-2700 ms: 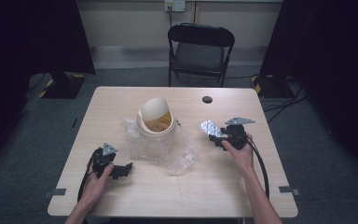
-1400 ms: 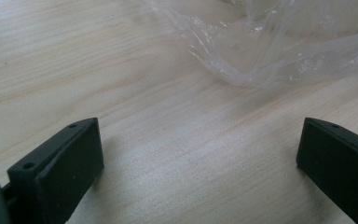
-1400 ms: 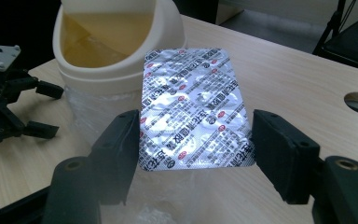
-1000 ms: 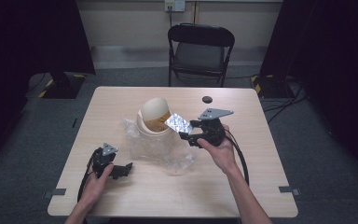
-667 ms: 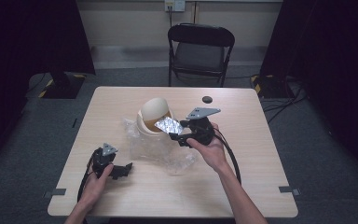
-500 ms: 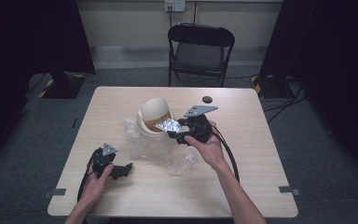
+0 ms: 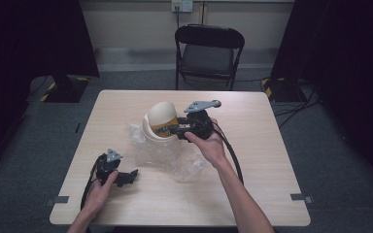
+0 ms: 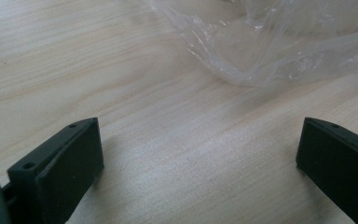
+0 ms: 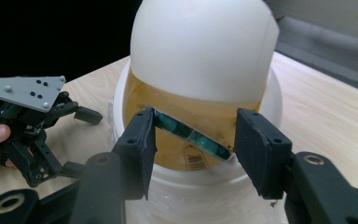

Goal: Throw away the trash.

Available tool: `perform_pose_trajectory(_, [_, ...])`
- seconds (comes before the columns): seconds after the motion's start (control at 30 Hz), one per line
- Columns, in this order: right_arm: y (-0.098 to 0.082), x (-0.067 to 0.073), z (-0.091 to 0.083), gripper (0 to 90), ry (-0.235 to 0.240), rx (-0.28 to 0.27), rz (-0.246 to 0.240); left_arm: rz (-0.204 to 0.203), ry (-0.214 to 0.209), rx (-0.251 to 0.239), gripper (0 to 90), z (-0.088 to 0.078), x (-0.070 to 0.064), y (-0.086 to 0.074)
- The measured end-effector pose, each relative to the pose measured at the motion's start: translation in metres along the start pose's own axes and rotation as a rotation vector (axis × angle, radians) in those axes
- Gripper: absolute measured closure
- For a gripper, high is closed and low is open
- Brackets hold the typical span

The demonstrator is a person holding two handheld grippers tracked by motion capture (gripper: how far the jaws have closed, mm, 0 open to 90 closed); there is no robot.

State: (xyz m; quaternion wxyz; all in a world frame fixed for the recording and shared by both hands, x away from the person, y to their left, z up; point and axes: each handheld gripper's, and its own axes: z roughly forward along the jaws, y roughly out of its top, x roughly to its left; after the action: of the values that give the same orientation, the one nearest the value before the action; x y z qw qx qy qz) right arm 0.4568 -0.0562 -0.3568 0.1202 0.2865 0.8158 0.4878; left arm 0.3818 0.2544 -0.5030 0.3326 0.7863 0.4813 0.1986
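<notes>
A white bowl (image 7: 150, 130) stands at the table's middle with its lid (image 7: 159, 111) peeled up, so the yellow inside shows (image 9: 200, 107). My right gripper (image 7: 171, 130) reaches level into that mouth from the right. In the right gripper view its jaws (image 9: 193, 122) are shut on a flat foil sachet (image 9: 191, 135), seen edge-on with a green rim; they have just closed tighter on it. My left gripper (image 7: 130, 175) rests on the table near the front left, open, with bare wood between its jaws (image 8: 198, 140). It also appears beyond the bowl (image 9: 32, 135).
Crumpled clear plastic wrap (image 7: 172, 160) lies under and in front of the bowl, close to the left gripper's jaws (image 8: 270, 46). The wooden table (image 7: 272, 145) is bare to the right. A black folding chair (image 7: 209, 48) stands behind the table.
My right gripper has carried the silver sachet leftwards from the table's right side to the bowl's open mouth. The left gripper has stayed where it was.
</notes>
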Motion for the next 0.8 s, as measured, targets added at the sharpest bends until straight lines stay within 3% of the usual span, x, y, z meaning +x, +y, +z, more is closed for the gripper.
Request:
perform_pose_trajectory(0.1, [0.000, 0.001, 0.001, 48.7, -0.003, -0.001, -0.002, 0.003, 0.000, 0.002, 0.0, 0.000, 0.000, 0.000])
perform_pose_trajectory(0.33, [0.000, -0.002, 0.006, 32.8, -0.029, 0.019, 0.024, 0.002, 0.000, 0.002, 0.0, 0.000, 0.000, 0.000])
perform_pose_trajectory(0.6, [0.000, -0.005, 0.008, 22.5, -0.054, 0.017, 0.038, 0.002, -0.001, 0.002, 0.0, 0.000, 0.000, 0.000])
perform_pose_trajectory(0.8, [0.000, -0.006, 0.019, 16.2, -0.065, 0.073, 0.037, 0.005, 0.000, 0.002, 0.0, -0.001, 0.000, 0.000])
